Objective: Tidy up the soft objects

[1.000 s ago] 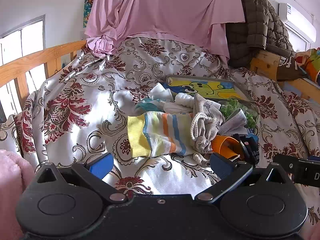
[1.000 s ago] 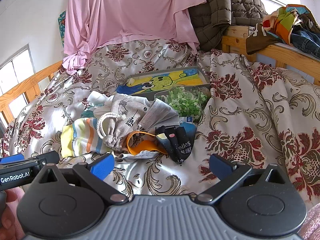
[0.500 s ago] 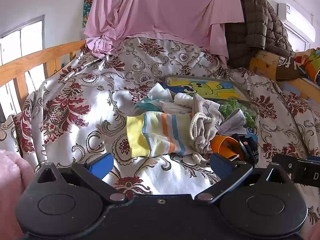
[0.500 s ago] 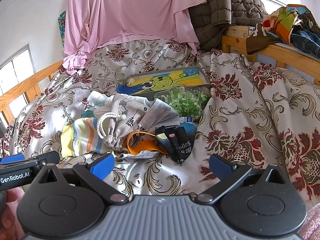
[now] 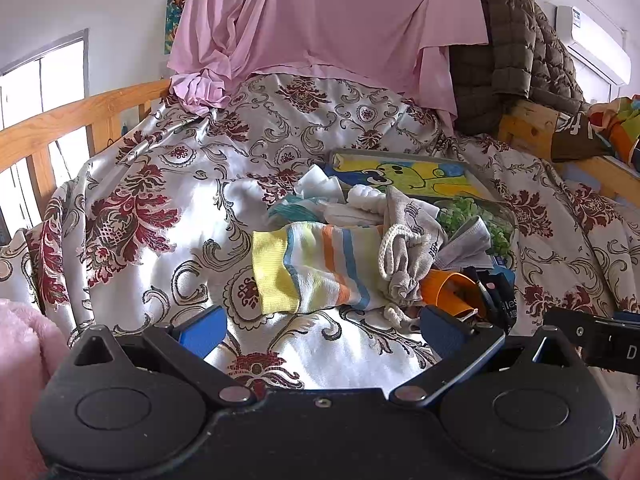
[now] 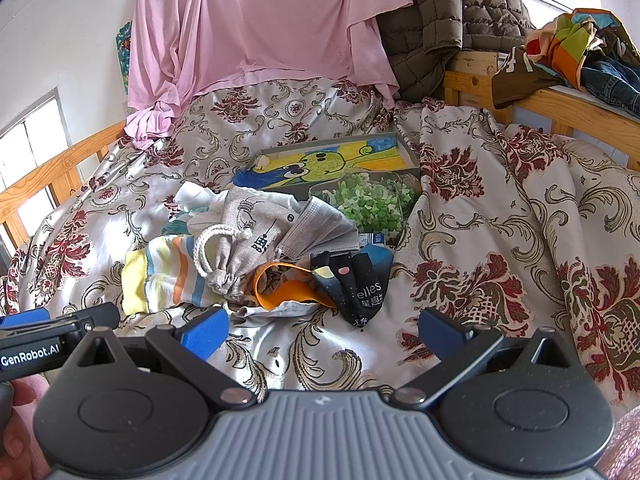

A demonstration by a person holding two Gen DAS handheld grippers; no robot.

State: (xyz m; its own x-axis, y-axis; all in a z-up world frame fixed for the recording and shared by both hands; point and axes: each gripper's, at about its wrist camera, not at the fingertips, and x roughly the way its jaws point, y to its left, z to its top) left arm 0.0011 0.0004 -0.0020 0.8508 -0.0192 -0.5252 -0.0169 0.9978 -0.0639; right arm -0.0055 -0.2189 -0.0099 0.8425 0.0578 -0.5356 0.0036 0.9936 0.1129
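Both tools hover low over the bed's floral cover (image 5: 168,184), the left tool (image 5: 320,324) and the right tool (image 6: 322,330) each spread wide and holding nothing. Just ahead lies a heap of soft things: a striped sock (image 5: 316,268) touching a grey drawstring pouch (image 6: 244,236), with a grey face mask (image 6: 320,232), an orange-lined piece (image 6: 280,288) and a black sock (image 6: 360,284) close beside.

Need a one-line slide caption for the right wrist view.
Open right gripper hovers before a pile of soft items: striped sock, drawstring pouch, face mask.
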